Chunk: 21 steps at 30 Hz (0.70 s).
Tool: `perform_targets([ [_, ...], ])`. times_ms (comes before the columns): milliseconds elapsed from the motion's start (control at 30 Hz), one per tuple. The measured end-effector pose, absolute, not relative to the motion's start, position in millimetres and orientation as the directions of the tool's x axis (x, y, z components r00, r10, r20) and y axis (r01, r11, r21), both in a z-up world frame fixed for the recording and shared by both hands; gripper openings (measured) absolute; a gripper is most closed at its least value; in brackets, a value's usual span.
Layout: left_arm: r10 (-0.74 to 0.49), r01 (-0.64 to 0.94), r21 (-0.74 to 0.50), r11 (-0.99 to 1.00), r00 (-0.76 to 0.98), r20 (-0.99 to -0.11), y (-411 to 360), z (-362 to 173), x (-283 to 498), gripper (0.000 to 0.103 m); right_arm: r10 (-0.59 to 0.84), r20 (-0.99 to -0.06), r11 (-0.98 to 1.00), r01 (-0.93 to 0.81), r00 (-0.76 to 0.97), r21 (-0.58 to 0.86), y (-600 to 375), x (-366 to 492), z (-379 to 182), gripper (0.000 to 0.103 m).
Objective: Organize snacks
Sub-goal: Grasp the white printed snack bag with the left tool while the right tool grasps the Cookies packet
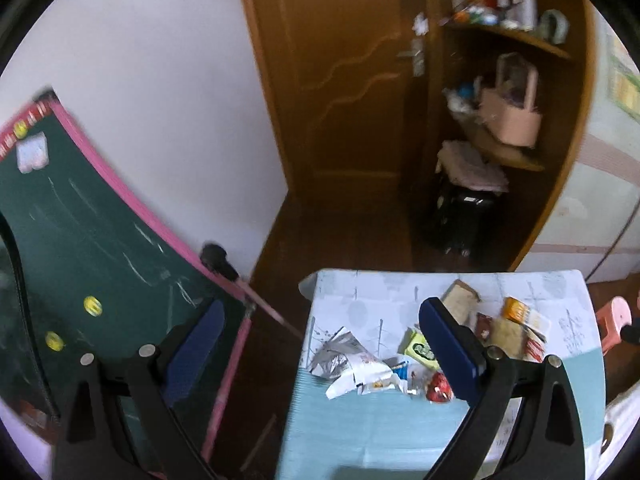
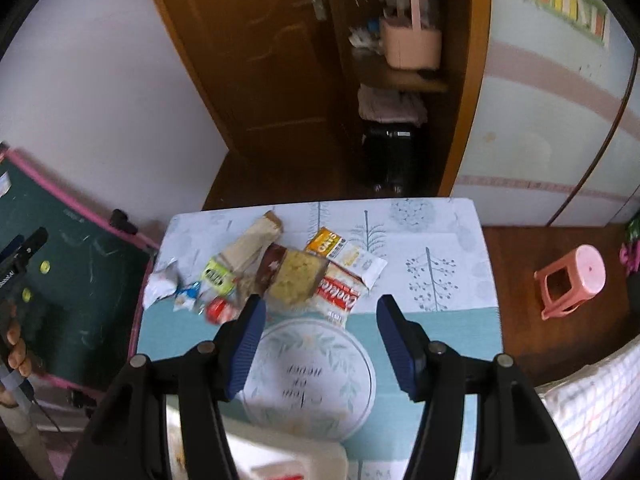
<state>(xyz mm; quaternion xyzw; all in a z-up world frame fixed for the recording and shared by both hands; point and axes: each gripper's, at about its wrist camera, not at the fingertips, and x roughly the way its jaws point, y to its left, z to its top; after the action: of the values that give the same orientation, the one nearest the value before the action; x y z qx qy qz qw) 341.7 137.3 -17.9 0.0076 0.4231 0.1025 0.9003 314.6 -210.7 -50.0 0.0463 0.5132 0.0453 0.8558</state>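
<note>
Several snack packets lie in a heap on the small table (image 2: 440,320) with a tree-print cloth. Among them are a yellow cracker pack (image 2: 296,280), a red-and-white cookie bag (image 2: 340,300), an orange oats bar (image 2: 326,242), a green packet (image 2: 218,276) and a red candy (image 2: 218,310). The heap also shows in the left wrist view: green packet (image 1: 420,350), red candy (image 1: 440,390), crumpled white wrappers (image 1: 352,368). My right gripper (image 2: 320,304) is open and empty, above the table's near side, just short of the heap. My left gripper (image 1: 320,316) is open and empty, high over the table's left edge.
A round leaf-print plate (image 2: 312,380) lies on the table under my right gripper. A white container edge (image 2: 288,456) is at the bottom. A green chalkboard (image 1: 80,260) leans left of the table. A pink stool (image 2: 572,280) stands right. A wooden door and shelves (image 1: 500,100) are behind.
</note>
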Motion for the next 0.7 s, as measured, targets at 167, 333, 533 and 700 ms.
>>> perform_targets([
  [167,0.204,-0.203,0.119,0.972,0.478,-0.854,147.9,-93.8,385.9,0.098,0.121,-0.919,0.989,0.033,0.375,0.143,-218.0,360.2,-106.5,0.058],
  [333,0.181,-0.226,0.108,0.968,0.332,-0.926,154.1,-170.0,407.2,0.097,0.153,-0.947,0.977,0.099,0.284,0.187,-221.5,388.3,-165.1,0.058],
  [533,0.144,-0.220,0.090,0.971,0.244,-0.959,151.2,-221.7,415.7,0.097,0.173,-0.963,0.963,0.171,0.209,0.210,-223.0,402.6,-218.9,0.058],
  [700,0.130,-0.207,0.083,0.975,0.224,-0.966,145.9,-239.7,419.4,0.097,0.194,-0.962,0.952,0.199,0.191,0.232,-221.2,409.1,-236.4,0.058],
])
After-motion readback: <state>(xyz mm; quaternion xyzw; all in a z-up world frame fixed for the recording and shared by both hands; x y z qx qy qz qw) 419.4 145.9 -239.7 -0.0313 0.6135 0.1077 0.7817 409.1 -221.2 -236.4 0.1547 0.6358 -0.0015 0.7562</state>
